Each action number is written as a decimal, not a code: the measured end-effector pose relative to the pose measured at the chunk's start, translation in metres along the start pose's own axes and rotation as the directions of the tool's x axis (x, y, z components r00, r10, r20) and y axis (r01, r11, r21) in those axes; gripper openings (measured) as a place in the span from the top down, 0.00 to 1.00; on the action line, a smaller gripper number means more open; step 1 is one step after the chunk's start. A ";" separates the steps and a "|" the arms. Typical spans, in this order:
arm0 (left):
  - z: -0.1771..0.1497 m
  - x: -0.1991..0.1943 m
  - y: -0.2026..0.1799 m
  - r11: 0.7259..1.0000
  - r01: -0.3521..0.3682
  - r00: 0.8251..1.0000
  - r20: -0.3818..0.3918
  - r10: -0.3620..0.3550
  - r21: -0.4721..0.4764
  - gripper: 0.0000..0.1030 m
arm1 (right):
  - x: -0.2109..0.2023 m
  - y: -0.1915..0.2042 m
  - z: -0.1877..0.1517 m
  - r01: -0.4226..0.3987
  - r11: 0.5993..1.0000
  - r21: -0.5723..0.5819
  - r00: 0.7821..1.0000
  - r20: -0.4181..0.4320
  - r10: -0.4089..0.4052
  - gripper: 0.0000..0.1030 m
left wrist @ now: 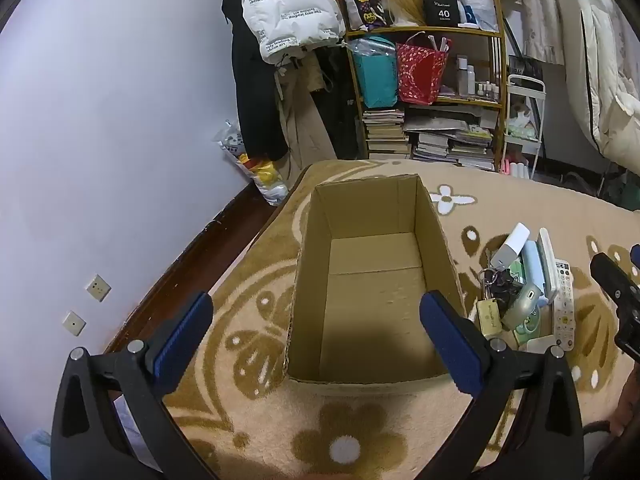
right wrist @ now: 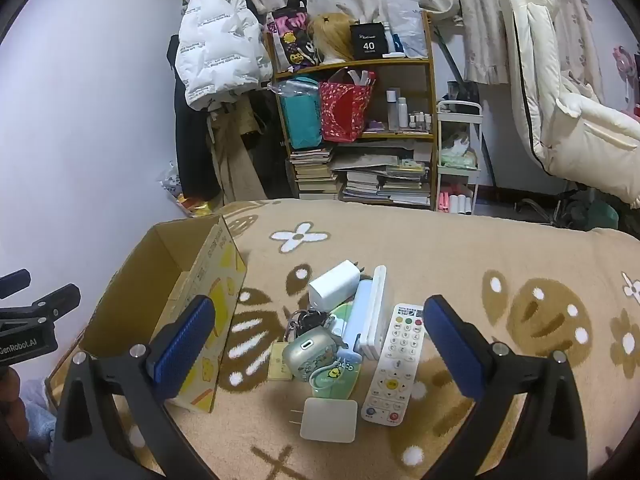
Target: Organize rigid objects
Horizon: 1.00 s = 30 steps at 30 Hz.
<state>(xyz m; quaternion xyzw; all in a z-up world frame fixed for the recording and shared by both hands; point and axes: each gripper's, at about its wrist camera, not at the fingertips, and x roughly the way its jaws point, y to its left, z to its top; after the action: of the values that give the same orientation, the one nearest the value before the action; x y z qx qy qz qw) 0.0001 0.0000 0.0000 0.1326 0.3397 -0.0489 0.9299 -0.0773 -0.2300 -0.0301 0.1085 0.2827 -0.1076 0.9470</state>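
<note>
Right wrist view: right tool (right wrist: 320, 344) hangs wide open, empty, over clutter. Left tool (left wrist: 316, 336), also spread empty, faces box (left wrist: 436, 224). Best: lower squarely onto remote (right wrist: 394, 364).

We see a tan flower-patterned blanket (right wrist: 460, 248) carrying an open cardboard box (right wrist: 218, 288) at left, and right of it a white remote (right wrist: 396, 364), chargers and keys clustered together.

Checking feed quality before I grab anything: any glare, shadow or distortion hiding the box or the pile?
Left wrist view: strong fisheye bending, dark corners; a soft shadow covers the near floor of the cardboard box, still readable. Right wrist view: same bending; the white remote and flat charger are sharp, with no glare.
</note>
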 end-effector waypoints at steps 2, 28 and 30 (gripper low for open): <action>0.000 0.000 0.000 1.000 0.001 1.000 -0.003 -0.001 0.001 0.01 | 0.000 0.000 0.000 0.001 1.000 -0.002 1.000 0.002 -0.001 0.00; -0.003 -0.001 -0.009 0.999 -0.015 1.000 -0.005 0.015 0.045 0.01 | 0.002 -0.001 -0.001 0.003 1.000 -0.003 1.000 -0.004 -0.003 0.00; -0.004 0.000 -0.008 0.999 -0.012 1.000 -0.008 0.013 0.045 0.01 | 0.002 -0.001 -0.001 0.004 1.000 -0.003 1.000 -0.004 -0.004 0.00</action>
<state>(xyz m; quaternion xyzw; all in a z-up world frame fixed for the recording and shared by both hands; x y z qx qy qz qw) -0.0038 -0.0070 -0.0048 0.1556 0.3414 -0.0502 0.9256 -0.0761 -0.2310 -0.0325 0.1068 0.2852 -0.1088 0.9463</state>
